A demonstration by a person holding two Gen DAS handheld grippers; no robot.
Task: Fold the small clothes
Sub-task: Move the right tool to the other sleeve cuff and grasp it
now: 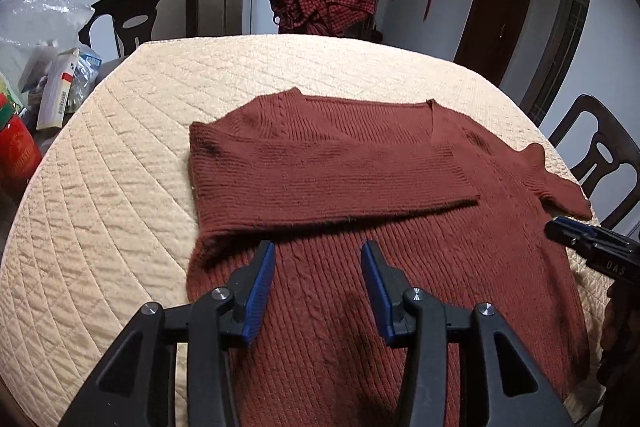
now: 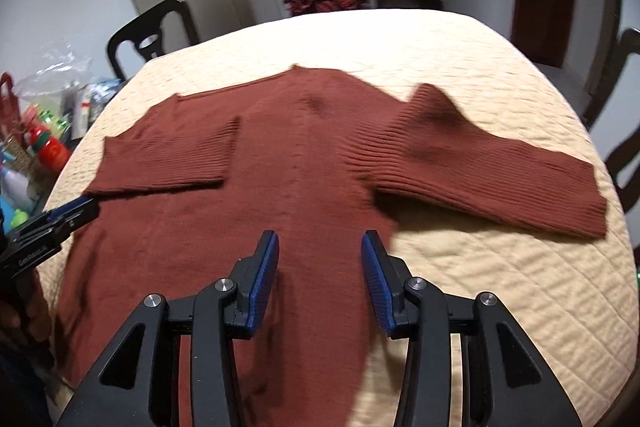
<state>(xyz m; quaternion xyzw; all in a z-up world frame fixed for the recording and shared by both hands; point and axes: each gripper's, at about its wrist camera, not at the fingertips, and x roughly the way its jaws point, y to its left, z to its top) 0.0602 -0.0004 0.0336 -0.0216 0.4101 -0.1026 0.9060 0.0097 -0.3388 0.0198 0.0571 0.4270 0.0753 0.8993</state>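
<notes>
A ribbed rust-brown knit sweater (image 1: pixel 360 187) is lying flat across the desk (image 1: pixel 120 187), which is wearing a quilted cream cover, one sleeve folded over the chest. The left tongs (image 1: pixel 318 267) and right tongs (image 2: pixel 320 259) are hovering apart, blue ridged pads gripping nothing.

sweater (image 1: pixel 360 267): rust-brown ribbed knit, V-neck | lies flat before me on the quilted cover (image 1: pixel 120 187), neck away from me | one sleeve (image 1: pixel 332 179) folded across chest | other sleeve (image 2: pixel 480 175) spread outward
</notes>
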